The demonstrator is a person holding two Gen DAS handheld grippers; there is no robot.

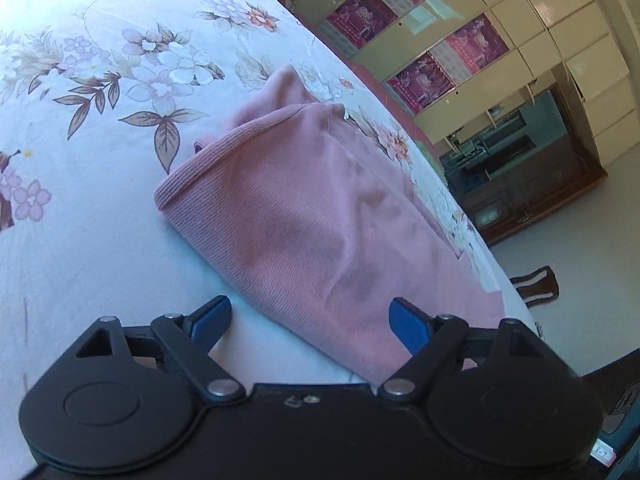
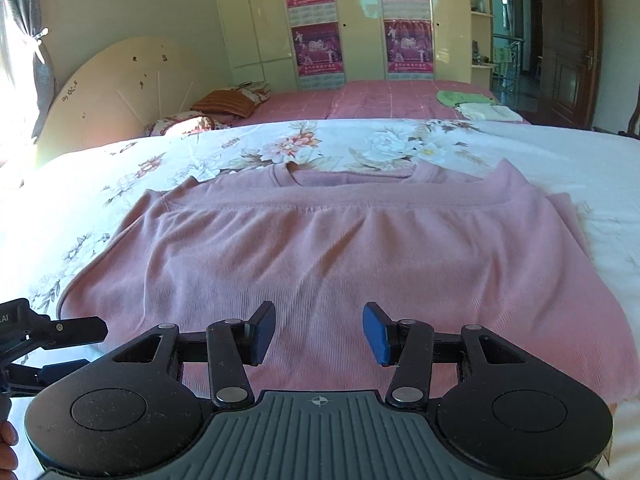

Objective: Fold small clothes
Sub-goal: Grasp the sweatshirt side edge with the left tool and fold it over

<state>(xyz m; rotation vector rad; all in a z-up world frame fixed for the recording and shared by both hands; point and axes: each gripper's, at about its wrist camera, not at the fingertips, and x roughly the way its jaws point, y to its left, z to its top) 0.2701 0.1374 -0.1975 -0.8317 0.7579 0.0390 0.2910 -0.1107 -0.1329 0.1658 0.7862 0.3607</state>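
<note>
A pink ribbed shirt [image 2: 320, 248] lies on the floral bedsheet [image 2: 120, 160], its lower part folded up so the hem runs just below the neckline. My right gripper [image 2: 319, 334] hovers over the shirt's near edge, blue pads apart with nothing pinched. In the left wrist view the shirt [image 1: 304, 208] shows its folded side edge. My left gripper [image 1: 310, 322] is open at that near corner, with one pad over the cloth, the other over the bare sheet [image 1: 80, 240], and no pad pressing. The left gripper [image 2: 80, 348] also shows at the far left of the right wrist view.
Behind is a second bed with a pink cover [image 2: 380, 100] that carries green [image 2: 464, 98] and white [image 2: 488, 112] folded clothes and pillows [image 2: 228, 104]. A wardrobe with posters [image 2: 316, 20] lines the back wall. A slipper [image 1: 536, 286] lies on the floor beside the bed.
</note>
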